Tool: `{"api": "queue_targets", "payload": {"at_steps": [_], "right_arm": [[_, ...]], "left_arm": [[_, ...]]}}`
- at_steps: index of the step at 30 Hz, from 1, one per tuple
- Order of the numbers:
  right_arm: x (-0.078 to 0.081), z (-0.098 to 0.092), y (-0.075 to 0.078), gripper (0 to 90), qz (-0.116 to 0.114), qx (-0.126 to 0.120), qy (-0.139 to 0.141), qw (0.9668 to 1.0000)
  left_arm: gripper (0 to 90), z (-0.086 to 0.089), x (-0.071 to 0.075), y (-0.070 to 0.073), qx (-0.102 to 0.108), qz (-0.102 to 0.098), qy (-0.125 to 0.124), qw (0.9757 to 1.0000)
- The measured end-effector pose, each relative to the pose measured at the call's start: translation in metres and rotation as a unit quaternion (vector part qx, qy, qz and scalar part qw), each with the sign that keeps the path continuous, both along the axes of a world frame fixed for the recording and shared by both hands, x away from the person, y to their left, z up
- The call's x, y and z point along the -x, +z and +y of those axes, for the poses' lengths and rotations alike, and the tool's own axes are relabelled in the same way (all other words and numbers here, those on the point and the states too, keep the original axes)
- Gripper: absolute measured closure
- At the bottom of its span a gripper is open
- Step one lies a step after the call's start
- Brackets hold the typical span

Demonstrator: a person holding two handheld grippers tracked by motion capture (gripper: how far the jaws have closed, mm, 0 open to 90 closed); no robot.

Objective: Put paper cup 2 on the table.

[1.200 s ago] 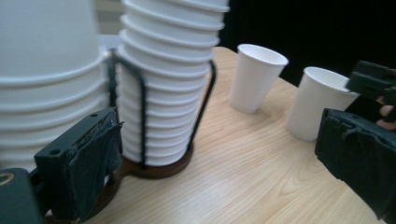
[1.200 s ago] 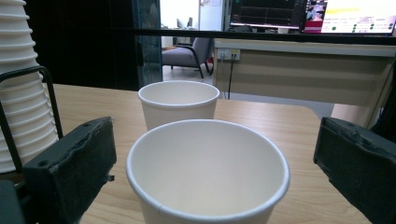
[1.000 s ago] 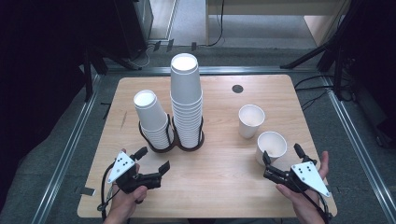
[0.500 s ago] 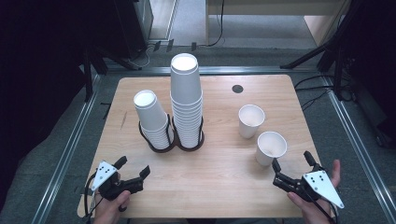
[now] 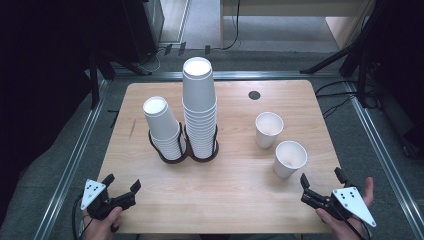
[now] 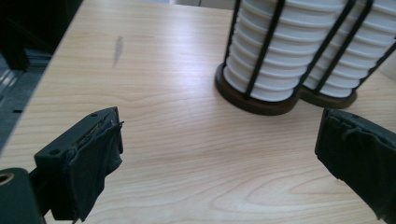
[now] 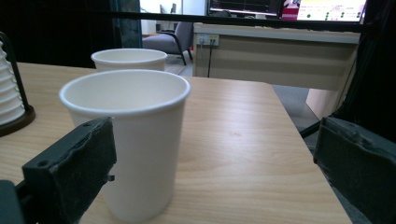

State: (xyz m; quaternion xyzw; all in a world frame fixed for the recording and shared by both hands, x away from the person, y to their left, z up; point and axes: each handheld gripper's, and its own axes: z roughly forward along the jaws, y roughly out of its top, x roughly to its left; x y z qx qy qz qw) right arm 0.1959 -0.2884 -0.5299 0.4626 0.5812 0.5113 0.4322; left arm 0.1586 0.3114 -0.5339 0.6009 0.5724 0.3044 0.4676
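We are holding both grippers at the near edge of the wooden table (image 5: 235,200), jaws spread wide and grasping nothing. Our right gripper (image 5: 321,186) is facing the nearer paper cup (image 5: 289,158), which is standing upright, mouth up, its long axis vertical, near the table's right front. The cup is sitting just ahead of the jaws, apart from them, with open table between. A second paper cup (image 5: 269,129) is standing upright just behind it, close but not touching. Our left gripper (image 5: 121,185) is pointing across bare wood toward the black wire cup holder (image 5: 182,150), where a short cup stack (image 5: 164,127) and a tall cup stack (image 5: 200,107) are standing side by side.
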Motion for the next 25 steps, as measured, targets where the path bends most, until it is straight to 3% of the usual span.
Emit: {"api": "queue_targets", "payload": {"at_steps": [8, 13, 19, 25], "right_arm": [[0.008, -0.021, -0.011, 0.0, 0.014, 0.010, -0.019, 0.9997], [0.015, -0.034, -0.016, 0.0, 0.021, 0.004, -0.029, 0.9994], [0.024, -0.047, -0.021, 0.0, 0.029, -0.008, -0.043, 0.9986], [0.023, -0.043, -0.017, 0.0, 0.028, -0.016, -0.036, 0.9988]], "left_arm": [[1.0, 0.019, 0.001, -0.003, -0.002, 0.002, 0.032, 0.9995], [1.0, 0.026, 0.001, -0.006, -0.001, 0.005, 0.045, 0.9990], [1.0, 0.025, 0.000, -0.007, -0.003, 0.006, 0.045, 0.9990], [1.0, 0.022, -0.001, -0.006, -0.001, 0.005, 0.041, 0.9991]]}}
